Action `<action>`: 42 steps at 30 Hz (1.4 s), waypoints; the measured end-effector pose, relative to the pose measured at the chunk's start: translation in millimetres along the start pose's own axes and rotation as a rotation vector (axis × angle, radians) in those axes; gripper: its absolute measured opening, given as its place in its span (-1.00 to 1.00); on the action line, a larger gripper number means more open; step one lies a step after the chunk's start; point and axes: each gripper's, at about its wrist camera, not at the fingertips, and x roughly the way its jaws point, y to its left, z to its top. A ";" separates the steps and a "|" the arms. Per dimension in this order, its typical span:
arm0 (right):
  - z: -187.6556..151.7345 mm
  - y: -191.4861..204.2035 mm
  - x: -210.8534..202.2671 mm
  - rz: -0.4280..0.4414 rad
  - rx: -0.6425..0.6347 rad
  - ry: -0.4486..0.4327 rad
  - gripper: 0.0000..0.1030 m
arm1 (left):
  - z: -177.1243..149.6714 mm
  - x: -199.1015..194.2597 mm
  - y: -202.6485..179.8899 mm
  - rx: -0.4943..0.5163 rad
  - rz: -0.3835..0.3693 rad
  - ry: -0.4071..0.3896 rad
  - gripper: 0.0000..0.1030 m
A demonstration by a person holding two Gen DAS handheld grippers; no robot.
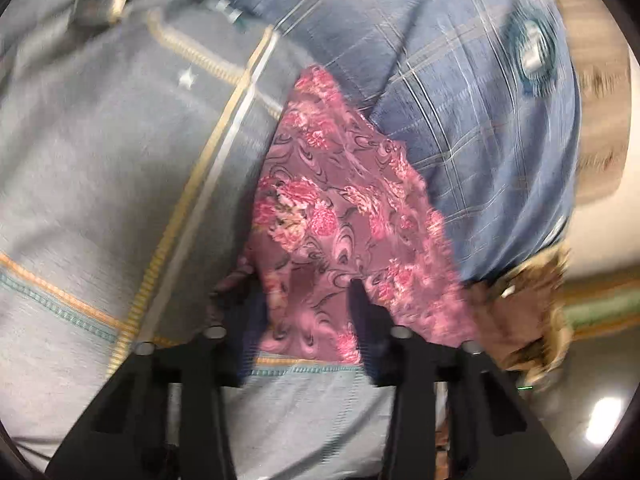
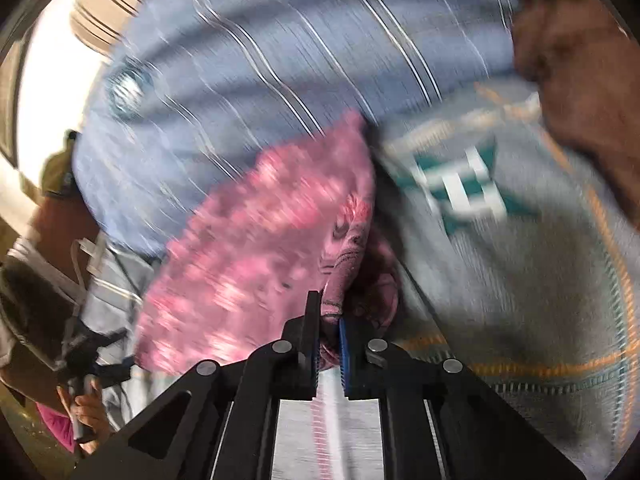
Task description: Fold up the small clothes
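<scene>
Fingers first: my right pair (image 2: 329, 320) is pressed almost together, pinching a bunched fold of the pink floral cloth (image 2: 256, 248) between the blue pads. My left pair (image 1: 304, 312) stands partly spread, with the edge of that same pink cloth (image 1: 332, 216) draped between and over the two black tips; the blur keeps me from telling whether the pads truly press on it. So the one small pink garment hangs stretched between my two hands, raised above the other clothes. I count three more pieces of fabric under it. One is a grey garment (image 1: 100, 168) with orange and teal stitched seams, filling the left side of my left view and the right side of my right view (image 2: 520, 272), where a teal and white patch (image 2: 464, 192) shows on it. One is a blue checked shirt (image 1: 472, 120) with pale lines and a round teal badge (image 1: 532, 48), lying beside the grey one and touching it. One is a brown fuzzy piece (image 1: 532, 320) at the shirt's edge. In my right view a person's hand (image 2: 86, 412) holding a handle appears at the lower left. No container shows in either view.
</scene>
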 end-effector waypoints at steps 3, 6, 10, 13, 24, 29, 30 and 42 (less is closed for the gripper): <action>4.7 -3.7 -18.6 -0.022 -0.004 -0.040 -0.88 | -4.4 12.5 -2.2 0.067 0.168 -0.010 -0.40; -11.8 -30.7 7.5 -0.148 0.018 0.072 -0.88 | -6.7 26.1 8.9 0.064 0.230 -0.001 -0.69; -25.2 -32.3 12.2 -0.182 0.034 0.091 -0.84 | -8.3 7.8 9.2 0.069 0.221 0.011 -0.68; -16.8 -10.4 -5.6 -0.216 -0.012 0.011 -0.76 | -13.1 -20.0 4.6 0.088 0.165 -0.039 -0.67; -12.4 89.6 52.8 -0.090 -0.220 0.018 -0.32 | 8.4 32.1 -83.9 0.312 0.172 -0.046 0.17; -16.5 66.7 82.2 -0.164 -0.191 0.039 -0.31 | 15.7 75.2 -72.0 0.334 0.253 -0.006 0.18; -18.3 60.1 86.0 -0.172 -0.182 0.048 -0.31 | 15.1 77.1 -69.0 0.336 0.245 -0.023 0.19; -28.6 59.0 91.5 -0.130 -0.238 -0.002 0.24 | 9.8 77.1 -72.9 0.371 0.259 -0.052 0.30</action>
